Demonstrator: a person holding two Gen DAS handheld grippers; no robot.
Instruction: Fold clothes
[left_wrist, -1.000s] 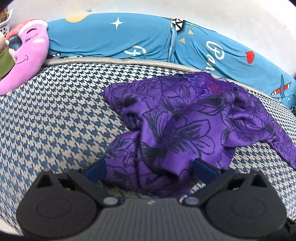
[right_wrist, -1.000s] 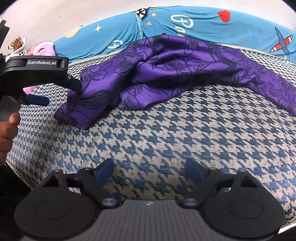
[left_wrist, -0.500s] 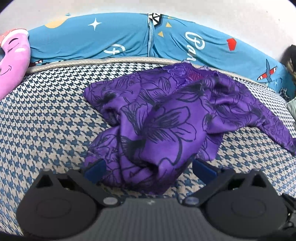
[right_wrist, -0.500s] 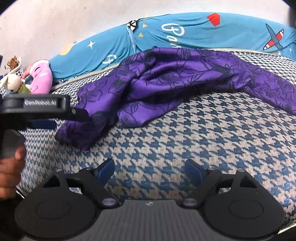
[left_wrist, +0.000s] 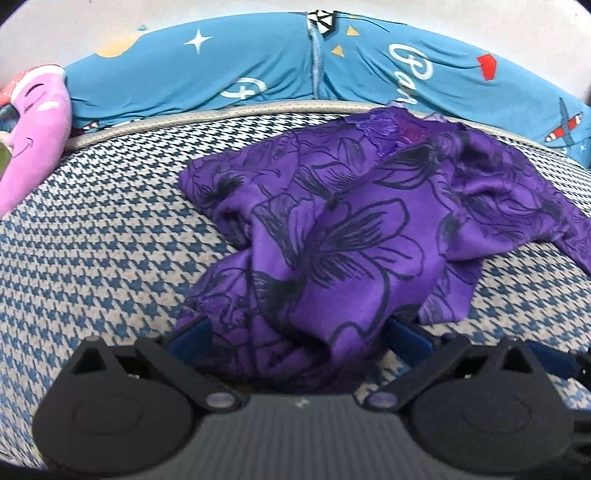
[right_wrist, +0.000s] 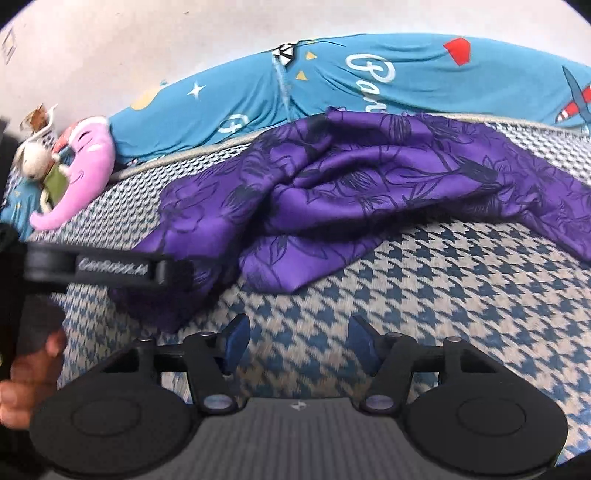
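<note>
Purple floral garment (left_wrist: 343, 236) lies crumpled on the houndstooth bed cover (left_wrist: 96, 251), bunched rather than flat, with its long axis running from about 8 o'clock to 3 o'clock across the right wrist view, where one end trails off past the frame edge.

Starting at the left: a pink plush toy (left_wrist: 33, 133) sits at 10 o'clock against the blue printed bedding (left_wrist: 229, 74) along the far edge, well apart from the cloth. The left gripper (left_wrist: 295, 339) is right at the garment's near-left end. A thick fold of the cloth sits between its blue fingers (left_wrist: 192, 338), which stand wide apart on either side of the bunch; they look parted around the fabric, not pinching it. In the right wrist view the same tool (right_wrist: 110, 267) shows at 9 o'clock, its tip against the cloth's edge, with a person's hand (right_wrist: 26, 380) on the handle below.

Further right, the right gripper (right_wrist: 299, 345) hovers over bare cover with nothing between its partly spread fingers (right_wrist: 236, 338); the nearest purple corner lies at 12 o'clock, just ahead.

Judging by this, the left hand is the nearer one, and the garment has yet to be spread out before any fold.
</note>
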